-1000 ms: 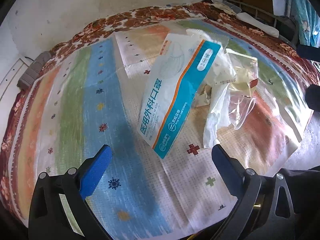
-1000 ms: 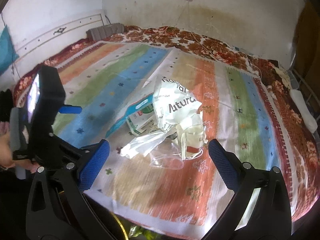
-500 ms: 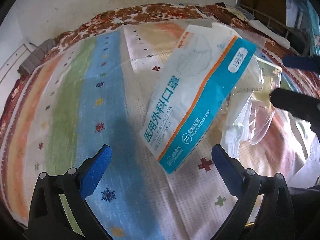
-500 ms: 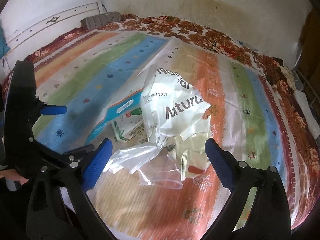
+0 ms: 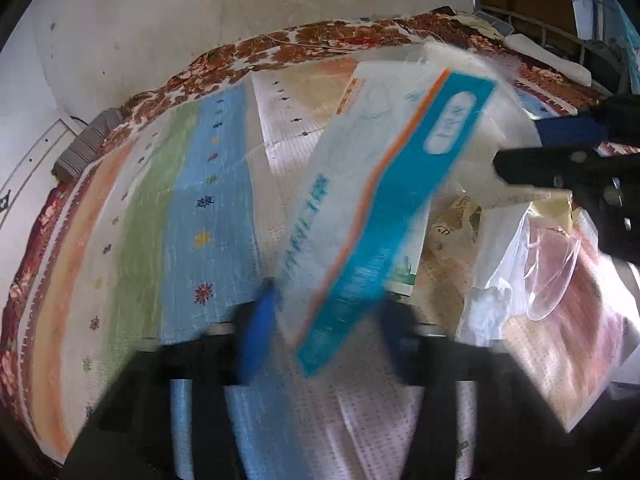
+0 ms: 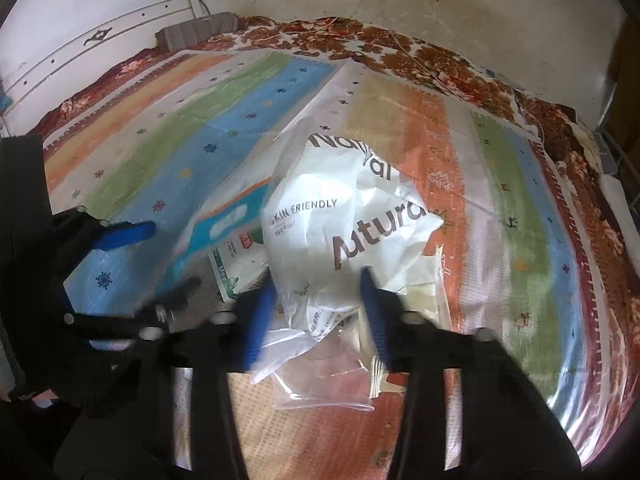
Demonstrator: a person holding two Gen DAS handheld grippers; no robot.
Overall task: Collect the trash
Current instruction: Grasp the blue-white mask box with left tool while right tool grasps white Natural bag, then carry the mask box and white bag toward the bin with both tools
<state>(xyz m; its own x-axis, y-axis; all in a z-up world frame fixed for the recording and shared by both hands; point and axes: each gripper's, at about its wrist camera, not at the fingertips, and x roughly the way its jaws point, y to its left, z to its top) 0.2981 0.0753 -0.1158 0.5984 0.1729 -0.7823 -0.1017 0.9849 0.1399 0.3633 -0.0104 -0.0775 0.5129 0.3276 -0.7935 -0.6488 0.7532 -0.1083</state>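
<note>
**Both grippers closing on the trash pile**

Left wrist view: at lower centre of the frame, the left gripper [image 5: 326, 320] is closing, the bottom end of the blue-and-white mask packet [image 5: 384, 208] between its blurred blue pads; actual contact is unclear. The packet leans up toward the upper right over the striped bedspread [image 5: 168, 216].

Right wrist view: at lower centre, the right gripper [image 6: 316, 312] is closing around the crumpled white bag [image 6: 344, 232], mid-frame.

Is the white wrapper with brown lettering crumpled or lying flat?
Crumpled. In the right wrist view the white wrapper bulges up in creased folds that break its printed words, heaped on other trash on the striped blanket.
</note>
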